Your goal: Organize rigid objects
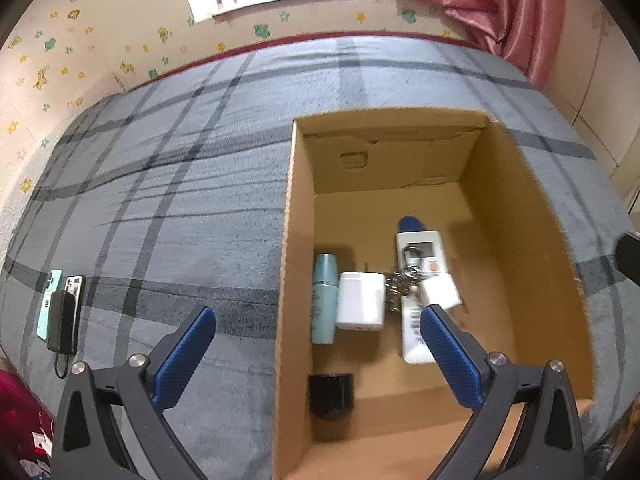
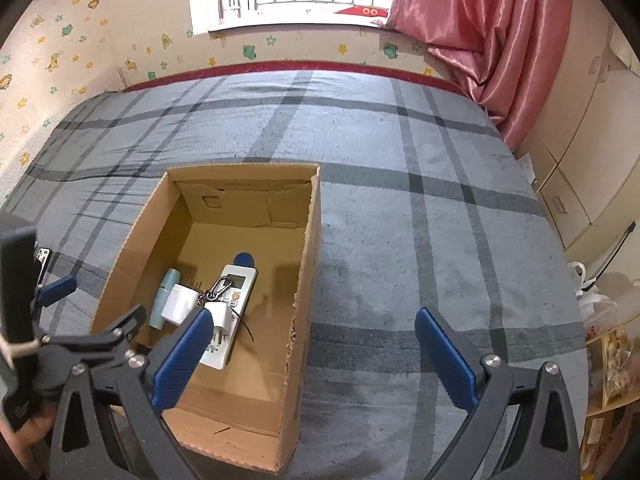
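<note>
Blue-padded fingers (image 1: pixel 448 354) of the left gripper (image 1: pixel 316 356) stood fully spread and empty above the cardboard box (image 1: pixel 294 240) at lower right; the right gripper (image 2: pixel 316 356) was equally wide, holding nothing. Inside lay a remote (image 1: pixel 420 252), charger (image 1: pixel 360 300), teal bottle (image 1: pixel 323 296) and black jar (image 1: pixel 330 394). Two phones (image 1: pixel 60 312) sat at left; reaching them, a finger might catch the box wall.

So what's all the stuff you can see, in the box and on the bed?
box: 1, brown cardboard, open, on the blanket
bottle: 1, teal, lying in the box by its left wall
charger: 1, white, beside the bottle
remote: 1, white, in the box
keys: 1 bunch, metal, on the remote
plug: 1, white, on the remote
jar: 1, black, box's near corner
phones: 2 or more, stacked, left on the blanket
blanket: 1, grey plaid
curtain: 1, pink
left gripper: open, empty
right gripper: open, empty
</note>
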Available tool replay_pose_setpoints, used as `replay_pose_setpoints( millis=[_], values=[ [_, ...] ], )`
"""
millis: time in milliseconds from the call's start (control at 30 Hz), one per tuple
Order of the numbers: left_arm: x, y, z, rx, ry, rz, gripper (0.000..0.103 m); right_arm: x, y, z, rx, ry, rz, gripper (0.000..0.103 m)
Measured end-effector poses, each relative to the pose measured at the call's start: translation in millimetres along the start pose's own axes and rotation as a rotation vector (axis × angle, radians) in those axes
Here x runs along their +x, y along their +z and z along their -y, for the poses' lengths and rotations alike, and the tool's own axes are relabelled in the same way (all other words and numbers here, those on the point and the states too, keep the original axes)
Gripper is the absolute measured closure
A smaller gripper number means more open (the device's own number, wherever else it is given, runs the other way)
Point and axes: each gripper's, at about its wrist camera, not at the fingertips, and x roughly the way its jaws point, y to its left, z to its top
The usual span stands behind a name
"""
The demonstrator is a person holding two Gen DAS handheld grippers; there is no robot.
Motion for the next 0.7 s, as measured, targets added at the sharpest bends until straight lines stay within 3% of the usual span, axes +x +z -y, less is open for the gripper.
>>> replay_pose_setpoints(
  millis=[333, 533, 700],
  values=[
    [-61, -16, 9, -0.054, -0.010, 0.053, 0.000, -36, -9, 6, 0.020, 0.022, 0.016, 0.000],
    [-88, -22, 20, -0.033, 0.043, 0.081, 0.000, -58, -16, 12, 0.034, 0.028, 0.021, 0.000],
    [-109, -27, 23, -0.051, 0.002, 0.106, 0.000, -74, -21, 19, 0.056, 0.039, 0.023, 0.000]
  ],
)
